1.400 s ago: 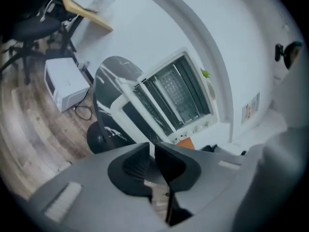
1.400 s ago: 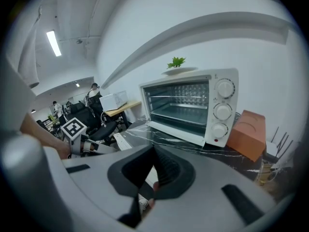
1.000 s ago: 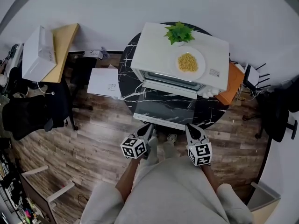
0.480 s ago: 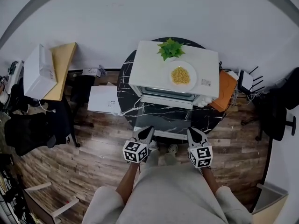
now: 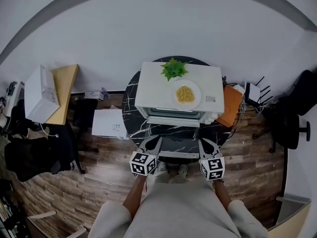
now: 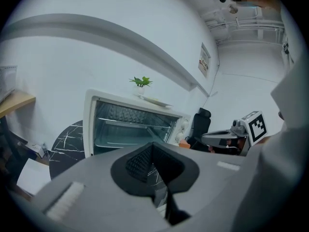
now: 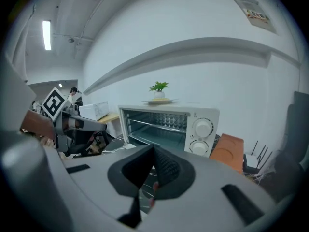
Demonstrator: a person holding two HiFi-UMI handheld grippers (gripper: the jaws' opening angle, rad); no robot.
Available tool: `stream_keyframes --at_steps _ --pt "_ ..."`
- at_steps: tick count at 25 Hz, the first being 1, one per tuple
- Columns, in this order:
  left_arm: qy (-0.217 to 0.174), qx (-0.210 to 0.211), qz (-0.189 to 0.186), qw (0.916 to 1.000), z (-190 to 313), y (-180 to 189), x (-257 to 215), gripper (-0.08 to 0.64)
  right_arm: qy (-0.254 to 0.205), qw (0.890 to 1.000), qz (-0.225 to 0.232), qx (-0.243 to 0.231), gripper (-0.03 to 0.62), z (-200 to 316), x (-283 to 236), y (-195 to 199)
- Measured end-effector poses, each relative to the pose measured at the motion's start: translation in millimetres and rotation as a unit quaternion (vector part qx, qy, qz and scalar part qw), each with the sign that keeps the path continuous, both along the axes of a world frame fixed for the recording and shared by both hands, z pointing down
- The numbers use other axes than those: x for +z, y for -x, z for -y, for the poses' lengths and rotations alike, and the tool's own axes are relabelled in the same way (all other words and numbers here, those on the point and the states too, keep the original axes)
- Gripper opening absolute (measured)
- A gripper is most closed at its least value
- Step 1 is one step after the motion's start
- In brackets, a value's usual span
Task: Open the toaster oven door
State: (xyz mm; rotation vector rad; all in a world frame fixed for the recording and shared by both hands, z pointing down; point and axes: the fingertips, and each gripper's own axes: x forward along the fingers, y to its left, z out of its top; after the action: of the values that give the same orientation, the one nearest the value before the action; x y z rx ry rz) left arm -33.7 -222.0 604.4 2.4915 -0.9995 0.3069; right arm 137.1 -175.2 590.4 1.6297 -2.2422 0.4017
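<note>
Left gripper (image 6: pixel 153 146): pads clenched together, tip to tip, nothing between them. Right gripper (image 7: pixel 154 151): same, pads pressed shut on nothing. From the head view I noted both held side by side in front of the person's body, off the near edge of the round black marble table (image 5: pixel 132 98) and clear of everything on it. Each marker cube faced up toward the head camera.

The toaster oven door (image 5: pixel 181 144) was already open. It was swung down flat from the oven's front, its glass reaching out to the table's near edge, just ahead of the two grippers and between them. I saw no contact between either gripper and the door.

The white toaster oven (image 5: pixel 148 90) stood across the middle of the table, its back toward the wall-side edge. Both gripper views looked straight into the open cavity with its wire rack (image 6: pixel 126 124). Two round knobs (image 7: pixel 203 128) sat one above the other on the panel at the right of the opening.

On the oven's top were a white plate (image 5: pixel 194 87) of yellow food, toward the front, and a small green plant (image 5: pixel 173 68) behind it.

An orange board (image 5: pixel 231 105) lay at the table's right edge, just beside the oven.
</note>
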Motion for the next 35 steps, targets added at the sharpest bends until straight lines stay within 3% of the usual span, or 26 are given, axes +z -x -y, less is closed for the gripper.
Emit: stream_keyframes --at_steps 17,35 --pt "-0.047 0.039 -0.001 0.9981 38.7 -19.8 -40.0 0.009 -0.051 0.998 -0.006 0.038 0.012 28.8 -40.8 -12.8" --pt "-0.057 0.031 -0.010 0.9978 42.9 -17.8 -50.4 0.009 -0.065 0.996 -0.005 0.055 0.012 27.7 -49.8 -19.3"
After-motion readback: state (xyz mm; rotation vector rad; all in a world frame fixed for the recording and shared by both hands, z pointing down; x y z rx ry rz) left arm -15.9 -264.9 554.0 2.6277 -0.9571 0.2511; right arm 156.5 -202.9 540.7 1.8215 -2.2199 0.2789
